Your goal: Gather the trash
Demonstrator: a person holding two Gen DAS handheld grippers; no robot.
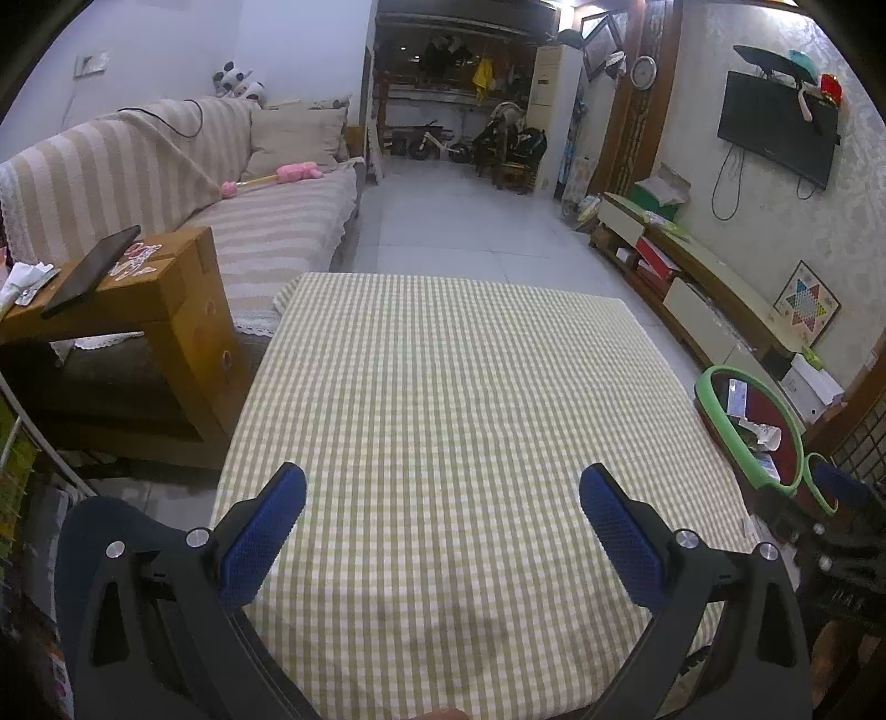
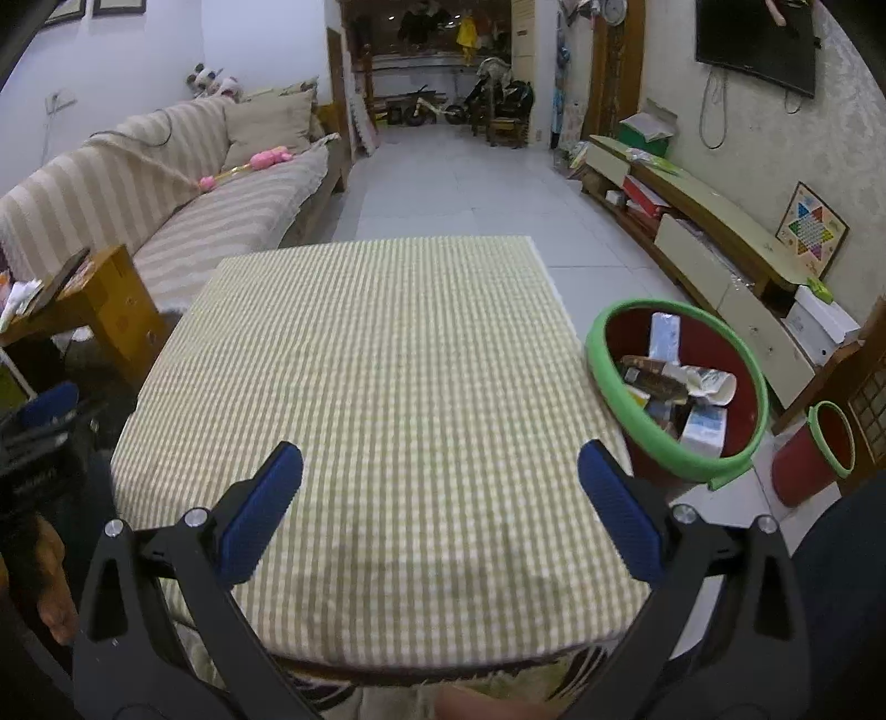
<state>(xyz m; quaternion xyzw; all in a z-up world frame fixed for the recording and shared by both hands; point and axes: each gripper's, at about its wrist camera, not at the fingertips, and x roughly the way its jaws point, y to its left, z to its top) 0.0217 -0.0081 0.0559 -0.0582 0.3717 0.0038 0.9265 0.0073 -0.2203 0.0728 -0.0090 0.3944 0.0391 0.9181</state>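
Hovering over checked table (image 2: 387,360), left gripper (image 1: 443,531) and right gripper (image 2: 440,509) fingers apart, trash-filled bin (image 2: 609,354) beside table, sofa (image 1: 266,232) opposite

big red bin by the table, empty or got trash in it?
Has trash in it. The big red bin holds cartons, a crumpled paper cup and wrappers piled at the bottom, well below its green rim.

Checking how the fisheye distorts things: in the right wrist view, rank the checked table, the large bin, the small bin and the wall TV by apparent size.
1. Checked table
2. Large bin, already holding trash
3. Wall TV and small bin: look alike. The TV is cropped by the frame and farther away, so I will not rank them.
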